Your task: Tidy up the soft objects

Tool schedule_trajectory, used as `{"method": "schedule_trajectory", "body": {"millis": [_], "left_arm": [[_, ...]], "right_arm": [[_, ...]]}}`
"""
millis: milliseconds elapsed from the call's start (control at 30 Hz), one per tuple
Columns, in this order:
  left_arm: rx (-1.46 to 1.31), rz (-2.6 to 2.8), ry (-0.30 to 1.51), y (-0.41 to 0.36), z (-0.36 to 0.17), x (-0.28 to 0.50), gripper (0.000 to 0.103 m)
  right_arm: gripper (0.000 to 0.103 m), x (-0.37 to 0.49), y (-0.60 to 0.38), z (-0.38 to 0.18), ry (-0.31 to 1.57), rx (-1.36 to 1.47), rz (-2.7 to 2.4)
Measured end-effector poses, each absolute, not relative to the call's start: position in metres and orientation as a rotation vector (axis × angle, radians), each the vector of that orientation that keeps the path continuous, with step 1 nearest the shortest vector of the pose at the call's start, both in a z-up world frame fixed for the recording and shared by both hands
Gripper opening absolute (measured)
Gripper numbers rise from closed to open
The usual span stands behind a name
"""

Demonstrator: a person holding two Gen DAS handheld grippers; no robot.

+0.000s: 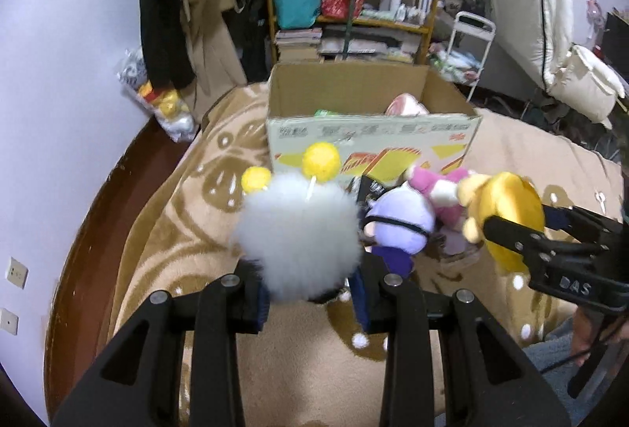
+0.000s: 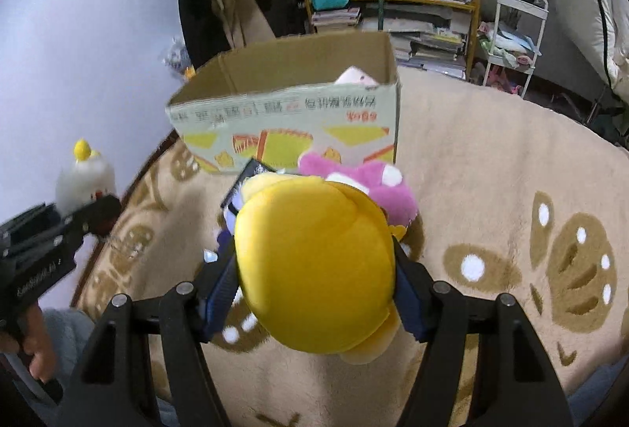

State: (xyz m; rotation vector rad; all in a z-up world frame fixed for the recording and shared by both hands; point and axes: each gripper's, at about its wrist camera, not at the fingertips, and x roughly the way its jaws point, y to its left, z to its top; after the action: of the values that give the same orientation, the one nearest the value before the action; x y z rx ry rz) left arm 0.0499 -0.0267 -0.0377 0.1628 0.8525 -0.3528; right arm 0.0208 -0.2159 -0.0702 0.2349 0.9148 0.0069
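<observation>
1. Two plush toys are gripped above the blanket-covered bed (image 2: pixel 491 160): our left hand-held gripper (image 1: pixel 310 293) is clamped on the white fluffy toy (image 1: pixel 298 238) in the lower middle of the left wrist view, and our right hand-held gripper (image 2: pixel 314 293) is clamped on the yellow plush (image 2: pixel 314 266) in the centre of the right wrist view.
2. The white fluffy toy's long axis runs away from the camera, its two yellow pompoms (image 1: pixel 320 160) pointing toward the box. The yellow plush lies lengthwise along the fingers.
3. We read "DAS" on the right hand-held gripper at the right edge of the left wrist view; the box print is upside down and unreadable to us.
4. The open cardboard box (image 1: pixel 373 144) holds a pink toy (image 1: pixel 405 105) and something green.
5. A purple plush (image 1: pixel 397 226) and a pink plush (image 2: pixel 369 183) lie against the box front.
</observation>
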Motion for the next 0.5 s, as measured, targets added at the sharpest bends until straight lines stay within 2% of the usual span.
{"method": "schedule_trajectory", "body": {"millis": [367, 500], "left_arm": [[0.189, -0.351, 0.587, -0.044, 0.002, 0.026, 0.033], [0.176, -0.352, 0.555, -0.048, 0.01, 0.033, 0.033]], "right_arm": [[0.073, 0.02, -0.228, -0.036, 0.709, 0.237, -0.04], [0.073, 0.025, -0.237, -0.022, 0.663, 0.206, -0.096]]}}
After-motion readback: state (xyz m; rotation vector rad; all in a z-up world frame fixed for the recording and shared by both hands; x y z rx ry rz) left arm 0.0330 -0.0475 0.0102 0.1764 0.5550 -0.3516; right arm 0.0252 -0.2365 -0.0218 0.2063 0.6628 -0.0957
